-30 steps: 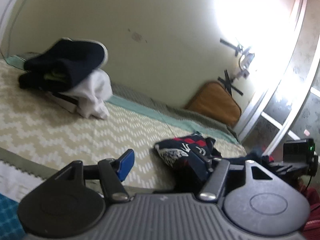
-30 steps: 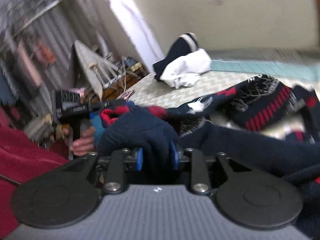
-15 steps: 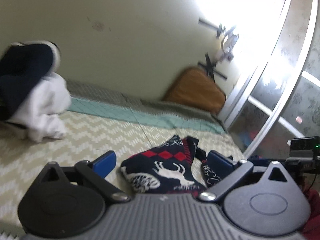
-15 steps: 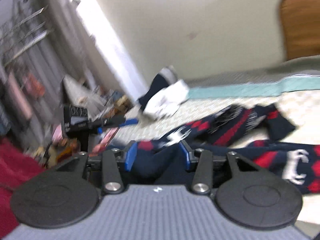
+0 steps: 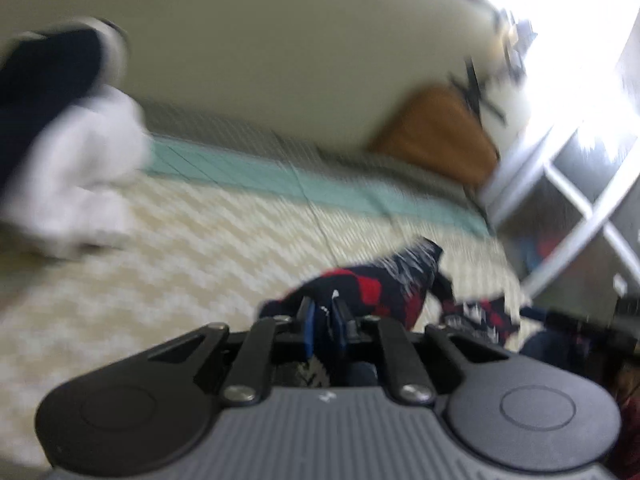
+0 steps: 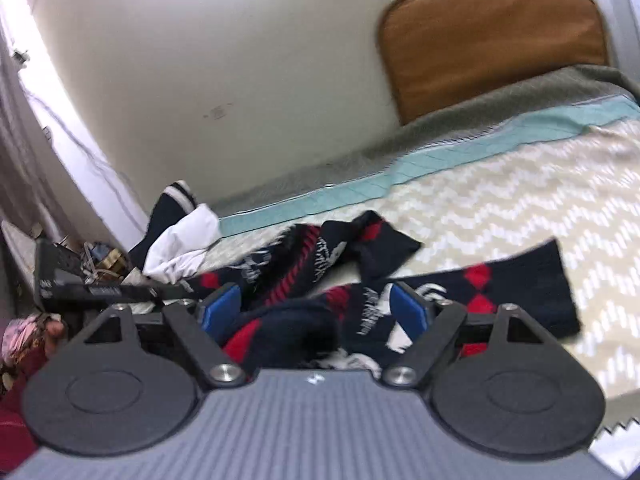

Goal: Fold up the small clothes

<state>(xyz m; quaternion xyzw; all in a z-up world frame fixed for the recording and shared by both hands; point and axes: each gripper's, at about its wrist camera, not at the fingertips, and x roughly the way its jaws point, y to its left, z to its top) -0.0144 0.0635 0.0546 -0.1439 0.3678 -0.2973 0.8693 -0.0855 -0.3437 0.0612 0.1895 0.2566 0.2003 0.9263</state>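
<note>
A navy, red and white patterned knit garment (image 6: 520, 288) lies crumpled on the zigzag bedspread (image 6: 500, 200). In the blurred left wrist view my left gripper (image 5: 323, 320) is shut, its blue pads pinching the near edge of the same garment (image 5: 372, 284). My right gripper (image 6: 316, 312) has its jaws opening wide. A bunched navy and red fold lies loose between them, and neither blue pad (image 6: 408, 308) presses on it. The left gripper's black body (image 6: 80, 284) shows at the left of the right wrist view.
A pile of navy and white clothes (image 6: 176, 240) sits at the far left of the bed, against the cream wall. A brown cushion (image 6: 492, 40) leans at the head end. Red fabric (image 6: 12, 420) hangs off the near left edge. White window bars (image 5: 580, 200) stand to the right.
The left jaws spread wide over the patterned garment, then closed on its edge. The right jaws let go of the navy fold and widened, and that view swung right toward the cushion.
</note>
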